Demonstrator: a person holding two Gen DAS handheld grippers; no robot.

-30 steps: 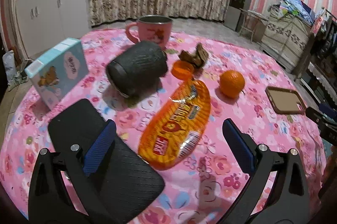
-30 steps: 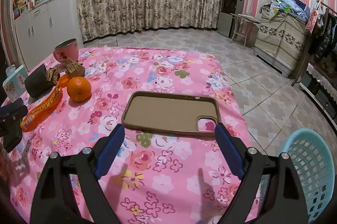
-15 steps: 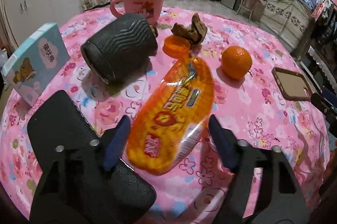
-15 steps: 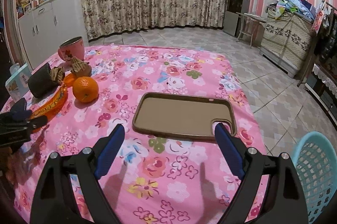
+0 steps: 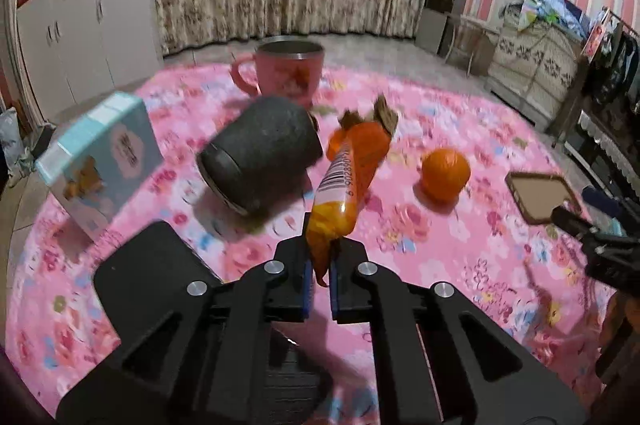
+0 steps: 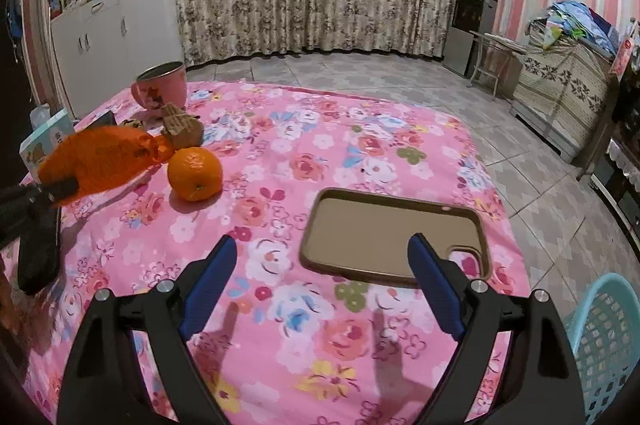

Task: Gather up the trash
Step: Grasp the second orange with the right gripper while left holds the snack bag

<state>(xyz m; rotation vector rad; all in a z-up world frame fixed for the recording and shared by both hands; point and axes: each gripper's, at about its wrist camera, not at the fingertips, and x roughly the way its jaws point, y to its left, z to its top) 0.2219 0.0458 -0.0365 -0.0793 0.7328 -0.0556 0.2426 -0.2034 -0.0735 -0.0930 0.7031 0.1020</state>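
My left gripper (image 5: 319,271) is shut on the near end of an orange snack wrapper (image 5: 350,177), which sticks up off the pink flowered tablecloth (image 5: 472,249) with its barcode showing. In the right wrist view the same wrapper (image 6: 100,161) hangs from the left gripper (image 6: 60,189) at the left edge. Brown crumpled scraps (image 6: 180,129) lie beyond an orange (image 6: 195,173). My right gripper (image 6: 322,265) is open above the cloth, with nothing between its fingers, just left of a brown phone case (image 6: 384,233).
A pink mug (image 5: 286,73), a dark cup lying on its side (image 5: 260,157), a light blue carton (image 5: 100,161) and a black flat object (image 5: 152,281) sit on the left of the table. A light blue basket (image 6: 604,349) stands on the floor off the table's right corner.
My left gripper went from wide open around the wrapper to shut on its near end, and the wrapper has lifted and turned on edge. The right gripper drifted left, still open.
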